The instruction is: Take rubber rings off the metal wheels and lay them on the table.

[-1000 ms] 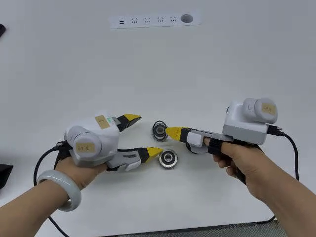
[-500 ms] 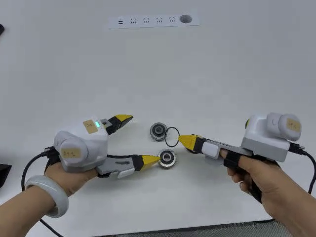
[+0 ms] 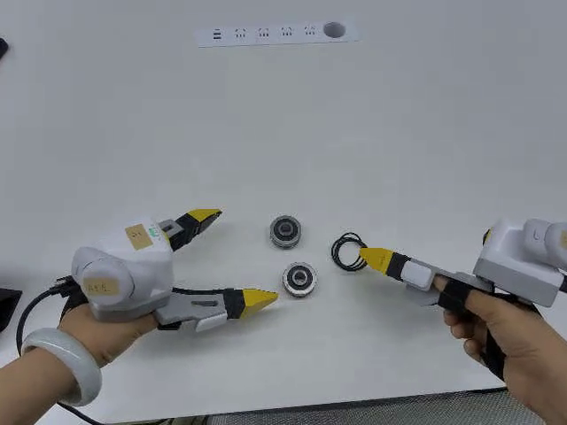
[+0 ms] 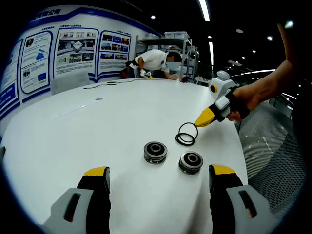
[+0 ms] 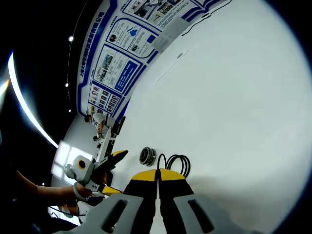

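Note:
Two metal wheels (image 3: 285, 231) (image 3: 299, 279) lie flat mid-table, one wheel (image 4: 155, 151) to the left and the other (image 4: 190, 162) to the right in the left gripper view. Black rubber rings (image 3: 348, 251) (image 4: 185, 134) (image 5: 177, 164) lie overlapped on the table to their right. My right gripper (image 3: 375, 258) (image 5: 158, 174) (image 4: 203, 118) is shut, its yellow tips at the rings' edge and pinching one ring. My left gripper (image 3: 230, 258) (image 4: 159, 171) stands open left of the wheels, jaws wide apart with nothing between them.
A white power strip (image 3: 277, 34) lies at the table's far edge. A dark object (image 3: 7, 310) sits at the left border. The table's front edge runs just below both hands. A person (image 4: 151, 61) works at a far bench.
My right gripper pulled a rubber ring off the far wheel, carried it right and lowered it onto the ring lying there. My left gripper drew back to the left, away from the near wheel.

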